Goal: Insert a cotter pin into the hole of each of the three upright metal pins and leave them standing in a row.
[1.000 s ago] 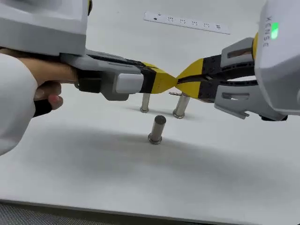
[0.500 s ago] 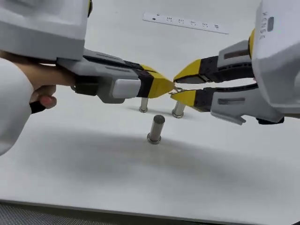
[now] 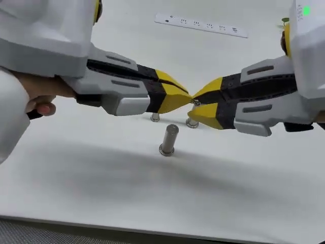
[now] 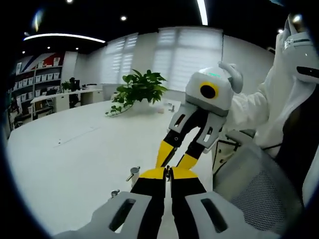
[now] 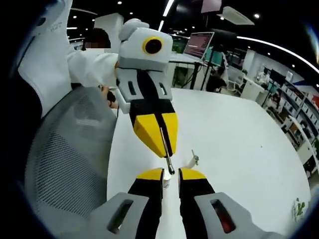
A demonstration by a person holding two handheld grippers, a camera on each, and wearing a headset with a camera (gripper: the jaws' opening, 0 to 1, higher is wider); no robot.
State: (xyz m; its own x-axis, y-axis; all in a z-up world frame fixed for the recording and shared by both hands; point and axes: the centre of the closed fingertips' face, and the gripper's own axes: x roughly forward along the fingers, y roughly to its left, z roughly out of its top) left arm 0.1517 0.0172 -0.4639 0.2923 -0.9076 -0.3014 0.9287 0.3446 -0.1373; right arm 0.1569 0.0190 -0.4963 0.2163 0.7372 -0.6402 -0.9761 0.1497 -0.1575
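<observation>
Where the two yellow wedge-shaped noses meet above the white table (image 3: 152,203), the left gripper (image 3: 189,96) is clamped tight on a cotter pin (image 5: 167,149). The pin is a thin, bright wire that lies along the seam of the closed jaws and pokes out past their tip. The right gripper (image 3: 194,105) faces it nose to nose with its jaws a narrow gap apart. In the right gripper view the free end of the wire sits in that gap; I cannot tell if either pad touches it. Both tools have grey plastic shells, black ribbed jaw arms and smooth yellow ends. Below them, on the smooth matte tabletop, stand three short polished steel cylinders, each with a flared foot. The nearest pin (image 3: 169,139) stands upright alone in front. A left rear pin (image 3: 155,117) and a right rear pin (image 3: 192,122) stand side by side behind it, their tops hidden by the grippers in the head view. The held wire hangs above the right rear one. A hand (image 3: 43,96) in a white sleeve (image 3: 10,117) grips the left tool's handle, and a long, flat white power strip (image 3: 203,24) lies far back.
</observation>
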